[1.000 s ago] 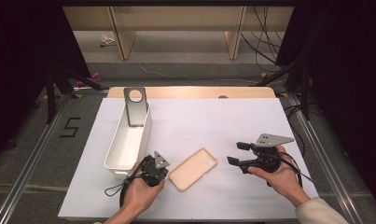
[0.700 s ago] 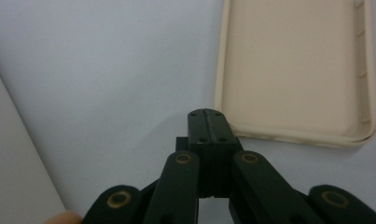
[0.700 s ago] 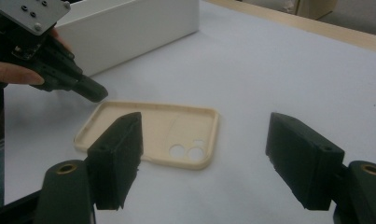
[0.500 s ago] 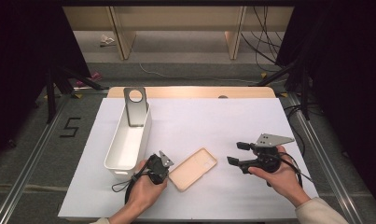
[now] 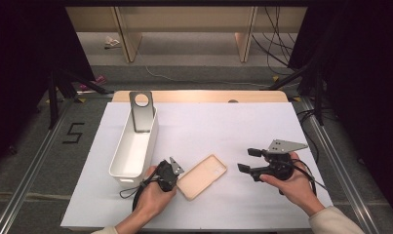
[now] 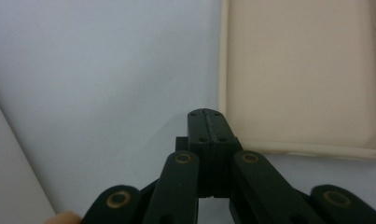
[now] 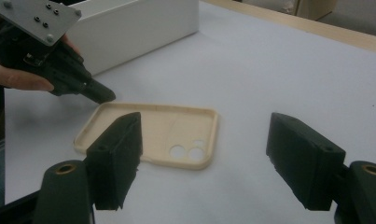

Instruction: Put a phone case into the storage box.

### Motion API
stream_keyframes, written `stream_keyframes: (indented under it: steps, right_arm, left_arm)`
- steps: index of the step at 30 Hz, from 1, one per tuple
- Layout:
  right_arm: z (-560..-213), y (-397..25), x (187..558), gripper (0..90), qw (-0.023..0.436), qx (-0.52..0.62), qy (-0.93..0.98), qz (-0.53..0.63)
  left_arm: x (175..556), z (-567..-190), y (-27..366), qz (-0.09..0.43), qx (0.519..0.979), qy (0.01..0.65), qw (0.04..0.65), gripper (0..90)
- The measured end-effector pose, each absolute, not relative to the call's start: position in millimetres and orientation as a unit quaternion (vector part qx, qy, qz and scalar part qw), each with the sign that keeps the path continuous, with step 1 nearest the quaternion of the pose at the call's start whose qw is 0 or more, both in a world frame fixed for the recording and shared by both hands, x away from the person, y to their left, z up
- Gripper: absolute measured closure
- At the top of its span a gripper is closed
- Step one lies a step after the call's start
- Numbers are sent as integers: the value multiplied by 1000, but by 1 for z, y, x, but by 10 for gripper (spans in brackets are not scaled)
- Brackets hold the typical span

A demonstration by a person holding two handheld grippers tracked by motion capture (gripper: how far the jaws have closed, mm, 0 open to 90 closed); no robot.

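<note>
A beige phone case [image 5: 202, 176] lies open side up on the white table cover, its camera holes toward the right hand. My left gripper [image 5: 176, 174] is shut and empty, its tip at the case's left edge. In the left gripper view the closed jaw tip [image 6: 205, 114] sits beside the phone case [image 6: 300, 70]; contact cannot be told. My right gripper [image 5: 250, 160] is open, a short way to the right of the case. In the right gripper view its jaws [image 7: 204, 135] stand wide apart, with the phone case [image 7: 153, 133] and the left gripper [image 7: 99, 95] beyond them.
A long white bin [image 5: 133, 146] stands left of the case, with a dark grey plate [image 5: 141, 111] with a round hole leaning at its far end. The white bin [image 7: 134, 23] is behind the left hand. The white cover [image 5: 223, 126] reaches a wooden far edge.
My left gripper has crept slightly right, up to the case's edge. The right gripper and the case have stayed put.
</note>
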State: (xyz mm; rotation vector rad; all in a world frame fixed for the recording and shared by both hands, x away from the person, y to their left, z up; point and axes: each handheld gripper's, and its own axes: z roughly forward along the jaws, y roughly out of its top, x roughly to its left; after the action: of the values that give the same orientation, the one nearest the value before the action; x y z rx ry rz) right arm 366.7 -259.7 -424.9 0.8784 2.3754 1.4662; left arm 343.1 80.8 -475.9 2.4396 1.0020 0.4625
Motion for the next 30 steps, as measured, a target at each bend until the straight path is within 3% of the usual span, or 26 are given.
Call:
stream_keyframes:
  steps: [16,30]
  right_arm:
    - [-425,-260,366,276,107,299,806,498]
    - [-426,-260,366,275,106,299,808,496]
  left_arm:
    - [321,-472,55,68,901,338,263,896]
    - [317,-472,32,51,908,305,283,893]
